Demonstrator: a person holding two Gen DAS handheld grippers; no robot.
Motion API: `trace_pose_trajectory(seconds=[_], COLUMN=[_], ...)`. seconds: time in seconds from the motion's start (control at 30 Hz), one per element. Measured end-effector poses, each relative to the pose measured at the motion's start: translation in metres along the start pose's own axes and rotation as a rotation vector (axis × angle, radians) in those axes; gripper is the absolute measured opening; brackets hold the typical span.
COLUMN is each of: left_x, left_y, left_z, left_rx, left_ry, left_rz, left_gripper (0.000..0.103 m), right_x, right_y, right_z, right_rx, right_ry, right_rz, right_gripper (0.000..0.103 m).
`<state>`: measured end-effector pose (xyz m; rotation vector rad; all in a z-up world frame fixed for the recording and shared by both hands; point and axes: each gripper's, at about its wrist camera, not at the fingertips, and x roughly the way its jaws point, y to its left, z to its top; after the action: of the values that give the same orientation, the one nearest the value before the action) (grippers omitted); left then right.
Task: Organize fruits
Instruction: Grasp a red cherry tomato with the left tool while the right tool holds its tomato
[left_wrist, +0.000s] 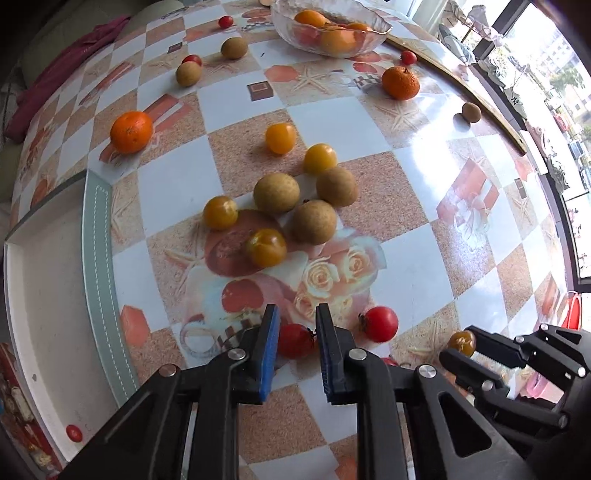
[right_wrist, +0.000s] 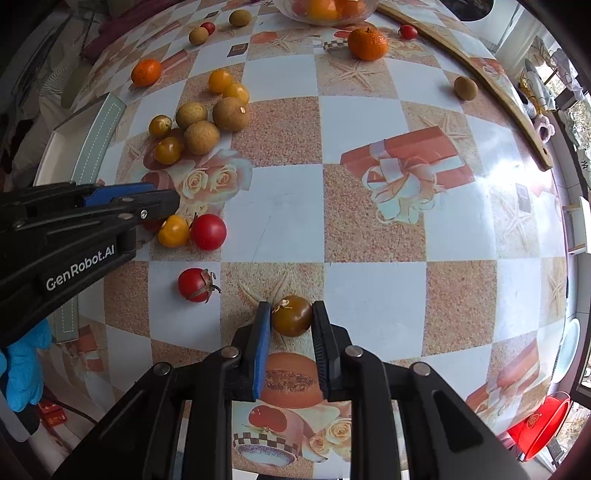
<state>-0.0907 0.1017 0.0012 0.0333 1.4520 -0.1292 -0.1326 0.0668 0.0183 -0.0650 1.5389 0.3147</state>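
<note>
My left gripper has its jaws around a red cherry tomato on the table, the pads touching its sides. It also shows from the side in the right wrist view. My right gripper is closed on a brown-yellow cherry tomato, also seen in the left wrist view. Yellow tomatoes, longans, tangerines and red tomatoes lie scattered on the checkered tablecloth. A glass bowl at the far end holds tangerines.
A white tray with a green rim lies at the table's left edge, with one small red tomato inside. A wooden strip runs along the far right edge. A red bucket stands below on the right.
</note>
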Motion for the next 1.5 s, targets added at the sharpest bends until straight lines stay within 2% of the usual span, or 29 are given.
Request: trace_pose_trajectory(seconds=[0.17, 0.27, 0.37, 0.47, 0.5, 0.6, 0.67, 0.7, 0.73, 0.77, 0.87, 0.97, 1.13, 1.5], left_x=[-0.004, -0.004, -0.003, -0.001, -0.001, 0.002, 0.003, 0.002, 0.001, 0.003, 0.003, 0.003, -0.006, -0.056], left_y=[0.021, 0.023, 0.017, 0.012, 0.013, 0.024, 0.024, 0.026, 0.024, 0.022, 0.023, 0.032, 0.051, 0.083], left_z=[-0.016, -0.023, -0.028, -0.033, -0.032, -0.03, -0.031, -0.032, -0.034, -0.035, -0.041, -0.043, -0.053, -0.061], left_rx=[-0.026, -0.021, 0.012, 0.025, 0.018, -0.021, -0.015, -0.005, 0.005, 0.011, 0.028, 0.003, -0.036, -0.093], left_ry=[-0.006, 0.001, -0.021, -0.04, -0.045, -0.031, -0.025, -0.025, -0.023, -0.008, -0.012, -0.003, -0.015, -0.103], left_rz=[-0.029, -0.053, -0.038, 0.012, 0.018, -0.024, -0.022, -0.02, -0.041, -0.07, -0.057, -0.086, -0.086, -0.094], left_gripper=[0.022, 0.022, 0.023, 0.046, 0.05, 0.05, 0.049, 0.042, 0.026, 0.023, 0.023, 0.023, 0.023, 0.023], right_x=[-0.016, -0.022, -0.022, -0.02, -0.02, -0.017, -0.017, -0.017, -0.017, -0.017, -0.019, -0.022, -0.03, -0.05], right_y=[-0.012, -0.015, -0.014, -0.012, -0.013, -0.012, -0.012, -0.012, -0.013, -0.014, -0.015, -0.017, -0.016, 0.005], right_z=[-0.004, -0.004, -0.004, -0.003, -0.004, -0.005, -0.006, -0.007, -0.007, -0.008, -0.009, -0.01, -0.008, 0.0], right_rx=[0.022, 0.023, 0.02, 0.024, 0.028, 0.037, 0.043, 0.047, 0.051, 0.057, 0.071, 0.076, 0.072, 0.025], right_ry=[-0.006, -0.005, 0.0, 0.004, 0.004, 0.007, 0.01, 0.011, 0.012, 0.013, 0.013, 0.01, 0.0, -0.031], right_rz=[0.015, 0.014, 0.008, 0.005, 0.006, 0.006, 0.008, 0.007, 0.007, 0.008, 0.013, 0.013, 0.013, 0.031], right_gripper=[0.023, 0.023, 0.023, 0.023, 0.023, 0.023, 0.023, 0.023, 0.023, 0.023, 0.023, 0.023, 0.023, 0.023])
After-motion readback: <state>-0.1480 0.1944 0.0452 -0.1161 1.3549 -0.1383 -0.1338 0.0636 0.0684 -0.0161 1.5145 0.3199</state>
